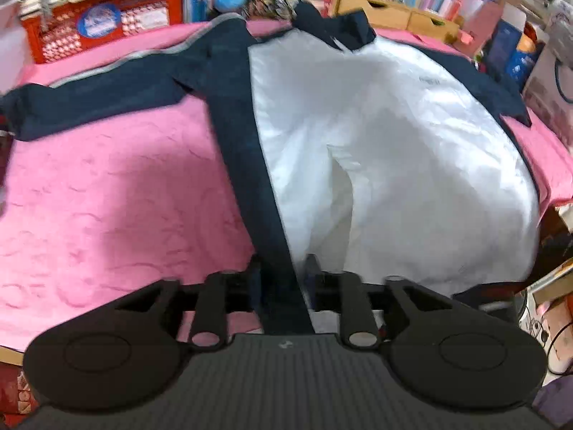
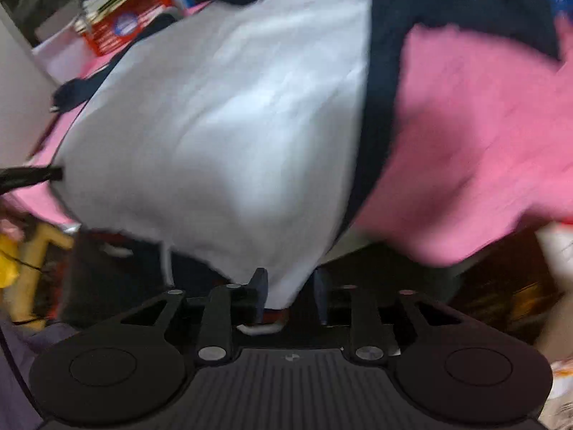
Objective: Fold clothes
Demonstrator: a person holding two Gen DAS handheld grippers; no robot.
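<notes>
- Navy-and-white long-sleeved jacket (image 1: 376,136) lies flat on the pink quilted bed (image 1: 107,197), long axis toward frame top.
- Left tool (image 1: 283,279) clamps its navy hem.
- Right tool (image 2: 290,297) clamps its white hem.

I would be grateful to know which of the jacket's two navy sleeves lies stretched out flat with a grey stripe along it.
The left sleeve in the left wrist view: it runs straight across the pink bedspread, grey stripe showing. The other sleeve is short and bunched.
</notes>
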